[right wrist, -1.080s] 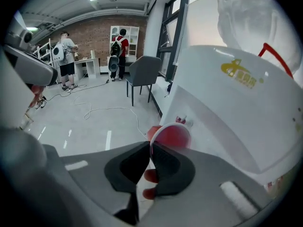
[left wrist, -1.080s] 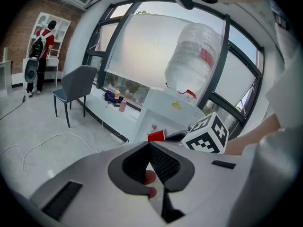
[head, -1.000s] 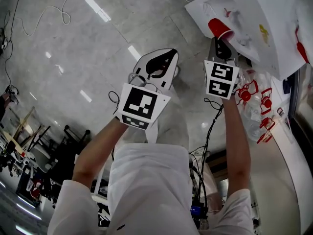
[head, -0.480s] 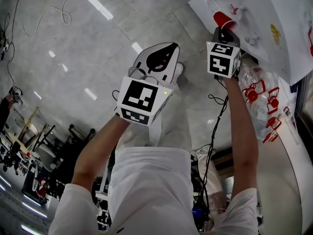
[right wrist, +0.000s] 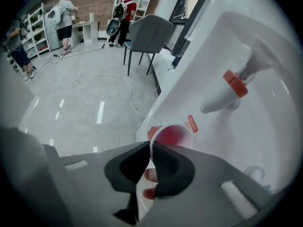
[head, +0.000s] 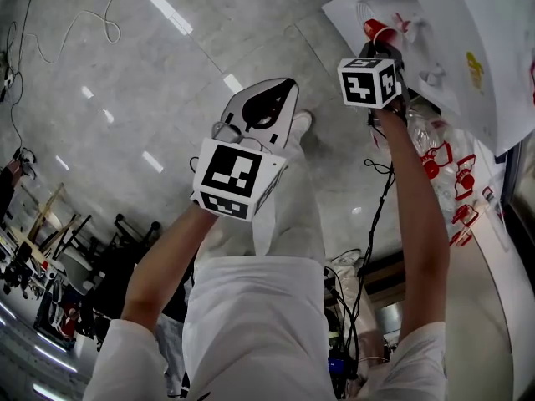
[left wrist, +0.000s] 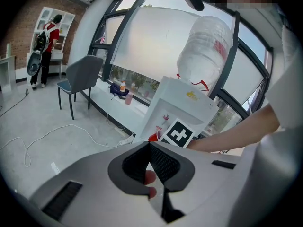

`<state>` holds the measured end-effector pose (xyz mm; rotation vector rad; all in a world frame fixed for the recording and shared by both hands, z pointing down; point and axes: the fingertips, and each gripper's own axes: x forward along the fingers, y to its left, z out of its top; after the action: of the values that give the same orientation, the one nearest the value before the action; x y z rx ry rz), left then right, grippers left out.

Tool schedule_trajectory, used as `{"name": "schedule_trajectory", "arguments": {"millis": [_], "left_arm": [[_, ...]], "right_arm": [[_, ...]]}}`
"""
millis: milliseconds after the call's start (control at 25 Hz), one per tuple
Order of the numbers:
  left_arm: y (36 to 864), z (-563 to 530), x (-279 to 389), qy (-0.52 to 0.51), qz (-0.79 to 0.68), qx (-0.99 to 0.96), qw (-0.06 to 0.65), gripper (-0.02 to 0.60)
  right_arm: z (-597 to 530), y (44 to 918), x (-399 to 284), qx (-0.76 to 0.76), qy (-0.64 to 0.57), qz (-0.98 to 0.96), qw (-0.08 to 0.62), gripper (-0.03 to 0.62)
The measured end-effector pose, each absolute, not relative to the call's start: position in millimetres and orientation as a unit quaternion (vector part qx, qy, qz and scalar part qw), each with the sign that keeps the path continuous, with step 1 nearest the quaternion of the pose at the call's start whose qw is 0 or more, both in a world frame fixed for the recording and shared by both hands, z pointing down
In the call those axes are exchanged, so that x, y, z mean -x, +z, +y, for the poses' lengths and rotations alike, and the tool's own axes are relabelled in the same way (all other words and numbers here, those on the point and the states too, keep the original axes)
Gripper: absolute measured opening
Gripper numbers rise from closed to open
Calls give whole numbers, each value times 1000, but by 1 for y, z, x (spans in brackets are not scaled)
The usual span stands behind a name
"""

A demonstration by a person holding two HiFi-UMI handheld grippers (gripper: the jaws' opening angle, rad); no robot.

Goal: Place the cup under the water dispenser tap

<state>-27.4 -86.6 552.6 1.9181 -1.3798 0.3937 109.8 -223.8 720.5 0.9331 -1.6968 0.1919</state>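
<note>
Pinching red cup (right wrist: 174, 136) rim, right gripper (right wrist: 150, 149), near dispenser tap (right wrist: 226, 91).

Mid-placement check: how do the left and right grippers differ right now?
The right gripper is shut on the rim of the red cup; the left gripper is shut on nothing. The right gripper is at the dispenser, with the cup near the tap; the left gripper hangs over the floor, away from the dispenser. Both carry a marker cube.
</note>
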Motion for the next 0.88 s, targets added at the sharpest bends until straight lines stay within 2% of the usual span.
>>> {"name": "schedule_trajectory", "arguments": {"millis": [560,880], "left_arm": [[557,-85,35,146,-552,-735,366,6],[559,-81,35,147,-554,-731,370,6]], "right_arm": [[-238,762,-108,-300,5,-662,686,31],[-243,773,-110,-268,-2,-654,707,34]]}}
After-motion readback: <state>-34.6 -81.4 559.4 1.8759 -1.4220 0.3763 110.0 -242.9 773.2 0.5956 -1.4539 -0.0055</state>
